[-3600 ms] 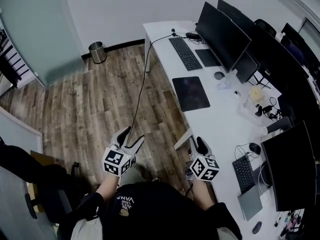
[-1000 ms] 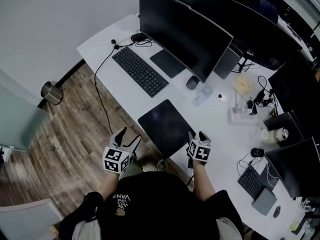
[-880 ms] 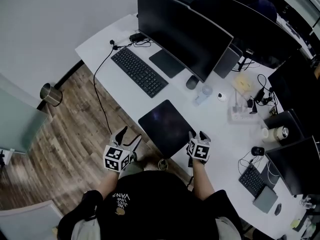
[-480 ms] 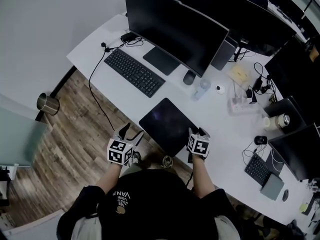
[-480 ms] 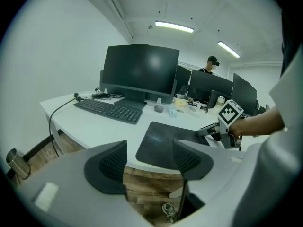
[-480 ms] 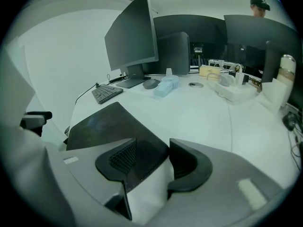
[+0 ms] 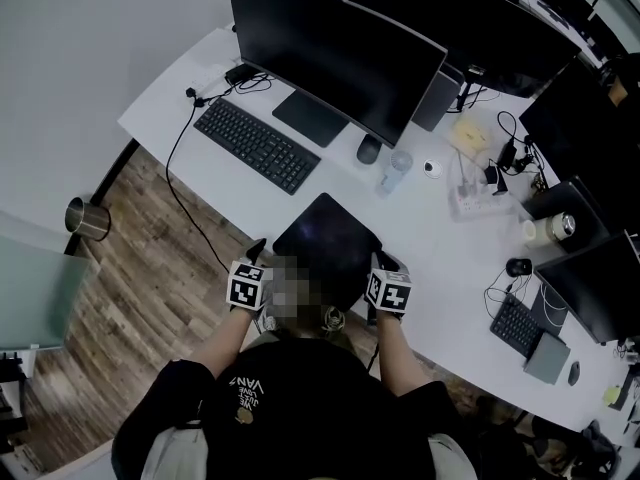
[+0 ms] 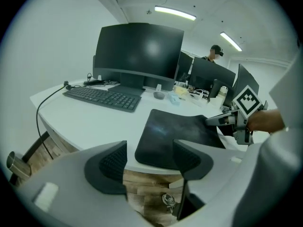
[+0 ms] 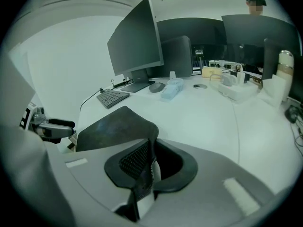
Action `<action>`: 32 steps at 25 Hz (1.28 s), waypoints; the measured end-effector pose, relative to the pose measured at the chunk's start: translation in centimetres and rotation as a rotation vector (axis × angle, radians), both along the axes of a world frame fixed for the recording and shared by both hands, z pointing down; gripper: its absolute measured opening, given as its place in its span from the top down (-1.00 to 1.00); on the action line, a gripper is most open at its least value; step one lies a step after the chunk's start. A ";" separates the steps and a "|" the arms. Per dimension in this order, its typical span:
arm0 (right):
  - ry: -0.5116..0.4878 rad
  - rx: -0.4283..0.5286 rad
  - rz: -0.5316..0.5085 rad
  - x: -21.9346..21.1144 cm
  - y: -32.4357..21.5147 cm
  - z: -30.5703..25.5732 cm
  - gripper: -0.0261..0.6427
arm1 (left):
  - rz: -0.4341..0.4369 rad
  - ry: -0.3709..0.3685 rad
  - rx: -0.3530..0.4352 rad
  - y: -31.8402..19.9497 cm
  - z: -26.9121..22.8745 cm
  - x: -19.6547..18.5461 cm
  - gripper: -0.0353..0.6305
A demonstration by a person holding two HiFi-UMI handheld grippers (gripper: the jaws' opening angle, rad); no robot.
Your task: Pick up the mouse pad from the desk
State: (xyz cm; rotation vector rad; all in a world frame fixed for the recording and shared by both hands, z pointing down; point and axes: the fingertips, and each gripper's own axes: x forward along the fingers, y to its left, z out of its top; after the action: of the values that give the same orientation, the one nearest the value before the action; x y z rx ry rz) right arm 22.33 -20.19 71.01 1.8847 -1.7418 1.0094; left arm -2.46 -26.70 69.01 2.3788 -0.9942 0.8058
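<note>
The dark mouse pad (image 7: 325, 246) lies at the front edge of the white desk (image 7: 440, 258), its near side overhanging a little. My right gripper (image 7: 385, 263) is at the pad's near right corner. Its jaws are closing with that corner between them, and in the right gripper view the pad (image 9: 111, 126) curls up into the right gripper (image 9: 151, 164). My left gripper (image 7: 258, 252) hangs open at the desk's edge by the pad's near left corner. In the left gripper view the pad (image 8: 175, 129) lies just beyond the left gripper (image 8: 149, 159), nothing between its fingers.
Behind the pad are a black keyboard (image 7: 255, 145), a wide monitor (image 7: 335, 53), a mouse (image 7: 368, 149) and a clear bottle (image 7: 394, 173). A power strip (image 7: 468, 200) with cables sits to the right. A metal bin (image 7: 85, 218) stands on the wood floor at the left.
My left gripper has come down and in toward the pad's near left corner. The right gripper's jaws have gone from wide apart to pinching the pad's corner.
</note>
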 end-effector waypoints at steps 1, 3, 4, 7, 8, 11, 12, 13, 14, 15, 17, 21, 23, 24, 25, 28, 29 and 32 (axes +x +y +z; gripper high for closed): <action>0.002 0.000 0.005 -0.1 0.1 -0.1 0.78 | 0.004 -0.016 -0.009 -0.2 0.4 0.1 0.06; -0.005 0.005 0.007 -0.3 0.1 -0.3 0.78 | 0.015 -0.047 -0.024 -0.4 1.2 0.4 0.06; -0.012 0.010 0.006 -0.4 0.1 -0.4 0.78 | 0.024 -0.063 -0.033 -0.5 1.6 0.5 0.06; -0.015 0.018 0.007 -0.7 0.3 -0.9 0.78 | 0.049 -0.103 -0.075 -0.2 2.8 1.1 0.06; -0.014 0.019 0.009 -0.8 0.4 -1.0 0.78 | 0.055 -0.110 -0.084 -0.2 3.0 1.3 0.06; -0.015 0.026 0.015 -1.1 0.6 -1.3 0.78 | 0.046 -0.103 -0.082 -0.5 3.1 1.5 0.06; -0.016 0.029 0.016 -1.2 0.7 -1.4 0.78 | 0.038 -0.100 -0.078 -0.6 3.1 1.4 0.06; -0.015 0.032 0.017 -1.3 0.7 -1.4 0.78 | 0.034 -0.100 -0.075 -0.8 3.1 1.4 0.06; -0.014 0.035 0.018 -1.4 0.7 -1.5 0.78 | 0.036 -0.104 -0.073 -0.8 3.1 1.4 0.07; -0.013 0.037 0.019 -1.5 0.7 -1.6 0.78 | 0.043 -0.109 -0.072 -0.8 3.1 1.4 0.08; -0.011 0.041 0.020 -1.7 0.7 -1.7 0.79 | 0.055 -0.108 -0.077 -0.8 3.2 1.6 0.21; -0.004 0.043 0.015 -2.2 0.6 -2.1 0.79 | 0.095 -0.074 -0.123 -0.2 3.0 2.5 0.53; 0.007 0.038 0.005 -2.3 0.6 -2.3 0.79 | 0.092 -0.039 -0.145 -0.1 2.7 2.6 0.63; 0.015 0.035 0.000 -2.3 0.5 -2.4 0.79 | 0.084 -0.021 -0.152 0.0 2.6 2.6 0.67; 0.021 0.033 -0.005 -2.3 0.5 -2.5 0.80 | 0.076 -0.009 -0.157 0.0 2.5 2.5 0.69; 0.030 0.029 -0.018 -2.7 0.4 -2.8 0.80 | 0.057 0.015 -0.168 0.1 2.4 1.9 0.71; 0.030 0.028 -0.025 -3.0 0.3 -2.9 0.79 | 0.051 0.021 -0.170 0.2 2.3 1.6 0.72; 0.032 0.024 -0.057 -4.2 0.0 -3.0 0.79 | 0.024 0.036 -0.172 0.5 2.0 0.2 0.72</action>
State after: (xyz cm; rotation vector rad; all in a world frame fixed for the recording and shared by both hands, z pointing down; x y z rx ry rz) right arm 18.15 -20.15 68.00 1.8447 -1.7865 0.9363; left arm -2.30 -26.18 71.06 2.2545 -0.8479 0.8199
